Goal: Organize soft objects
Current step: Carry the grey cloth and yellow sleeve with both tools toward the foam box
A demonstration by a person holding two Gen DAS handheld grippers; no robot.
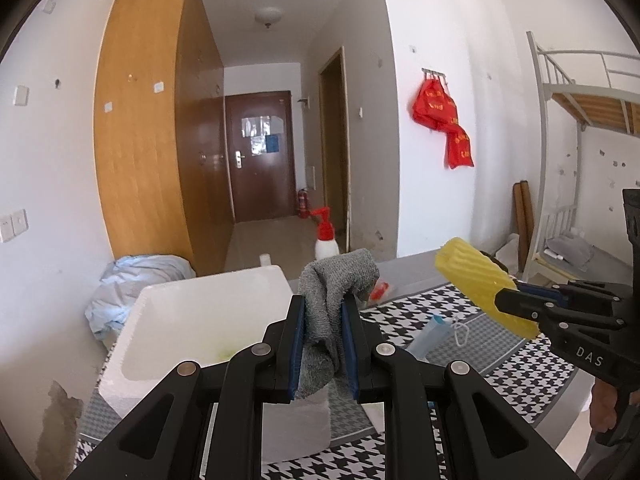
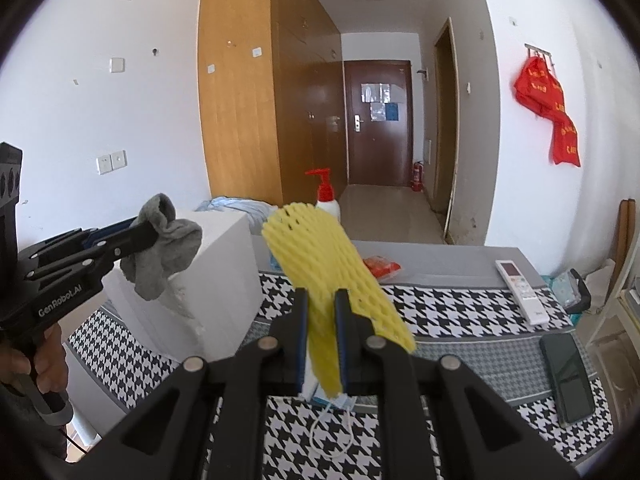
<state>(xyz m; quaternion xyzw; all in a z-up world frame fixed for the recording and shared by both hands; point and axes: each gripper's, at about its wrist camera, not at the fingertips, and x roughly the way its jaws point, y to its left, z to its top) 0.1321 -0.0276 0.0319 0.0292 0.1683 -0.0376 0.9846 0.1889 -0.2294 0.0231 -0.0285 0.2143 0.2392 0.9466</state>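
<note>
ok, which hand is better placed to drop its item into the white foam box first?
Left. The left gripper, shut on the grey knitted sock, sits right beside the white foam box; the right gripper, holding the yellow foam fruit net, looks farther off.

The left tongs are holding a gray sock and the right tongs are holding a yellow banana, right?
Not quite. The left tongs do hold the gray sock, but the right tongs hold a yellow foam net sleeve, not a banana. The right wrist view shows its holes and mesh pattern.
</note>
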